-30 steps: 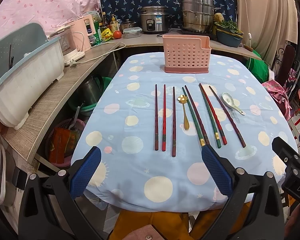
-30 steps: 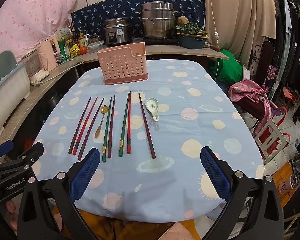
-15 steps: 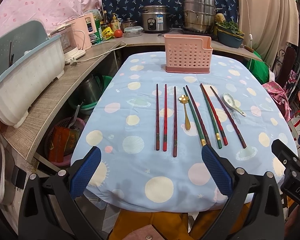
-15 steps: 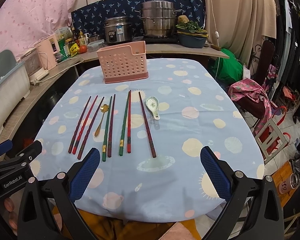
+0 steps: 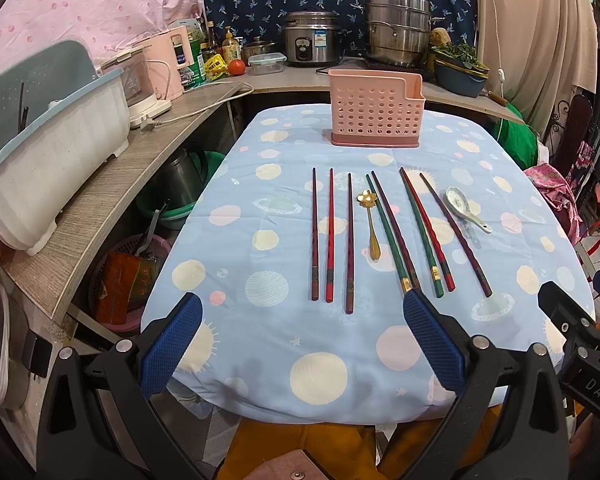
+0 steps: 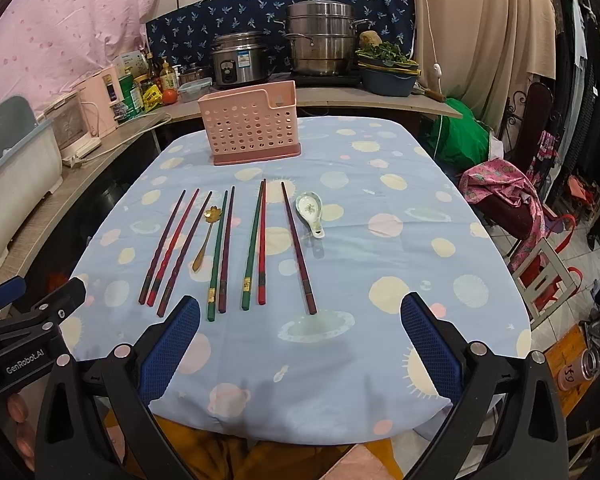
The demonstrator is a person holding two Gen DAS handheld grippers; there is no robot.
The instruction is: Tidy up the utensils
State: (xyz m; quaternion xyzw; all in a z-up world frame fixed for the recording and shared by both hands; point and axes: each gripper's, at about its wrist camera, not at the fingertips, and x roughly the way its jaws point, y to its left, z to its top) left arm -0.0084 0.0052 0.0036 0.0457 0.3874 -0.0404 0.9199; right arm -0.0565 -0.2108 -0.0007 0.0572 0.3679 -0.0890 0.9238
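Several red, dark and green chopsticks (image 5: pixel 331 236) (image 6: pixel 255 245) lie side by side on the blue spotted tablecloth (image 5: pixel 260 320) (image 6: pixel 400 280). A gold spoon (image 5: pixel 372 224) (image 6: pixel 206 236) lies among them and a white ceramic spoon (image 5: pixel 462 208) (image 6: pixel 311 210) lies to their right. A pink perforated utensil holder (image 5: pixel 375 110) (image 6: pixel 252 124) stands upright at the table's far end. My left gripper (image 5: pixel 300 344) and my right gripper (image 6: pixel 300 342) are both open and empty, held over the table's near edge, short of the utensils.
A wooden counter (image 5: pixel 100 208) runs along the left with a white dish rack (image 5: pixel 48 160) and a kettle. Pots and a rice cooker (image 5: pixel 310 42) stand behind the table. A chair with pink cloth (image 6: pixel 512 196) stands at the right.
Both grippers have eased slightly forward and lower toward the table. Nothing on the table has moved.
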